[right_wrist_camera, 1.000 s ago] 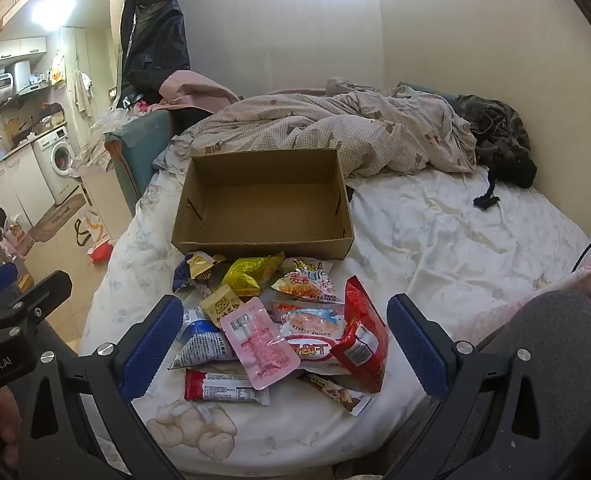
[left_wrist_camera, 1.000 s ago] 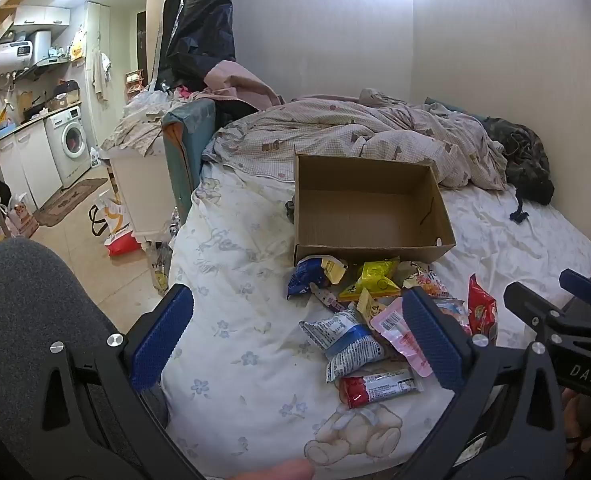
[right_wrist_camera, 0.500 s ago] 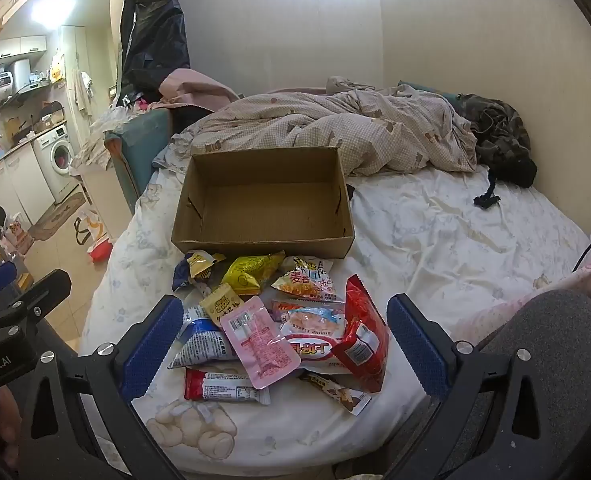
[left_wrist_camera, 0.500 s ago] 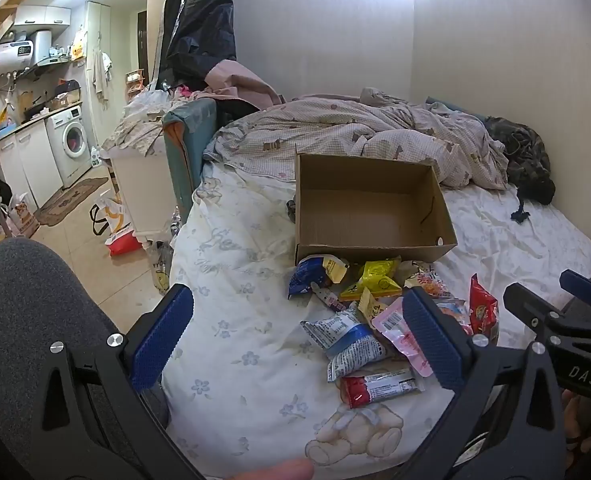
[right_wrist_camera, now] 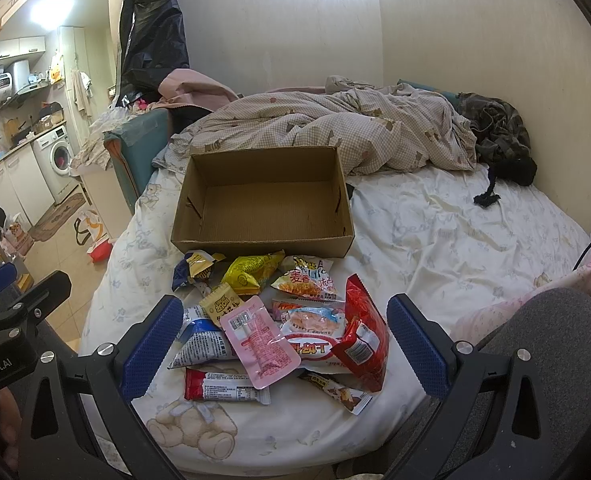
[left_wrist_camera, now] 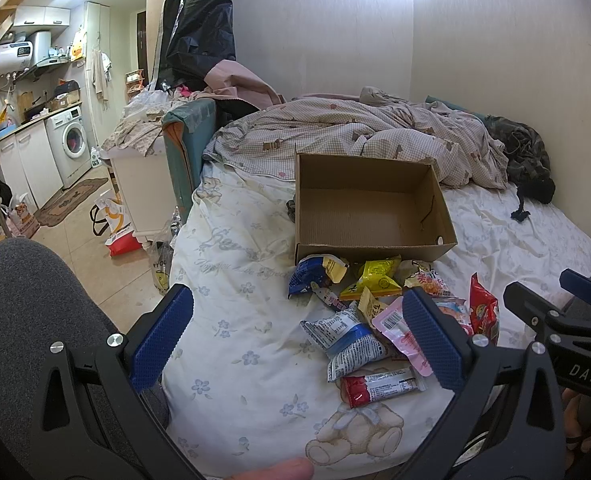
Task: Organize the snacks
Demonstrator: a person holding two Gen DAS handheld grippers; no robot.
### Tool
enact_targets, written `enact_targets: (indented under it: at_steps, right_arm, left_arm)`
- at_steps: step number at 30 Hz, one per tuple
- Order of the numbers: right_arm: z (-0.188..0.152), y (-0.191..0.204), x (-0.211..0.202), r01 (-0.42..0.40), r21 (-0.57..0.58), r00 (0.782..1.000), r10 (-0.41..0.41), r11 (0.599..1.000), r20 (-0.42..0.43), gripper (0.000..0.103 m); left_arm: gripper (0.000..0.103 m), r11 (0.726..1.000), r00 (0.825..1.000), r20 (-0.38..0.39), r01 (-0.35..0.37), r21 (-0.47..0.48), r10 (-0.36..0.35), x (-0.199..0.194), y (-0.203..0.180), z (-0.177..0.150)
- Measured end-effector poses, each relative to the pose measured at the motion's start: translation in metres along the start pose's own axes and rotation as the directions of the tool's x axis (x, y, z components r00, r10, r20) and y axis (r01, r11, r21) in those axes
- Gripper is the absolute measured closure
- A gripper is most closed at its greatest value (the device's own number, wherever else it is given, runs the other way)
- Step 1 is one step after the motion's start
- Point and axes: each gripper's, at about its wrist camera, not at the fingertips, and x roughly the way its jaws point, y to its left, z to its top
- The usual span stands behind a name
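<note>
An open, empty cardboard box (right_wrist_camera: 263, 200) stands on the bed; it also shows in the left wrist view (left_wrist_camera: 371, 208). In front of it lies a pile of snack packets: a pink packet (right_wrist_camera: 259, 340), a red bag (right_wrist_camera: 365, 336), a yellow packet (right_wrist_camera: 249, 274), a red bar (right_wrist_camera: 223, 390), a blue-white packet (left_wrist_camera: 347, 340). My right gripper (right_wrist_camera: 281, 350) is open and empty, held above the pile's near side. My left gripper (left_wrist_camera: 295, 340) is open and empty, left of the pile.
A rumpled checked quilt (right_wrist_camera: 335, 132) lies behind the box. The bed's left edge drops to a tiled floor (left_wrist_camera: 75, 240) with bags, a white cabinet (left_wrist_camera: 139, 184) and a washing machine (left_wrist_camera: 73, 140). A wall runs along the bed's right side.
</note>
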Motion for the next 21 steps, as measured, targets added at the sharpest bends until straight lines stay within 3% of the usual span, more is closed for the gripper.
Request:
enact_targets:
  at_steps: [21]
  right_arm:
    - [0.0002,-0.0006,-0.0015,-0.001,0.001,1.000,0.001,1.000,0.000,0.000]
  left_arm:
    - [0.000,1.000,1.000,-0.001,-0.001,0.001,0.001,0.0005,-0.0001,0.0001]
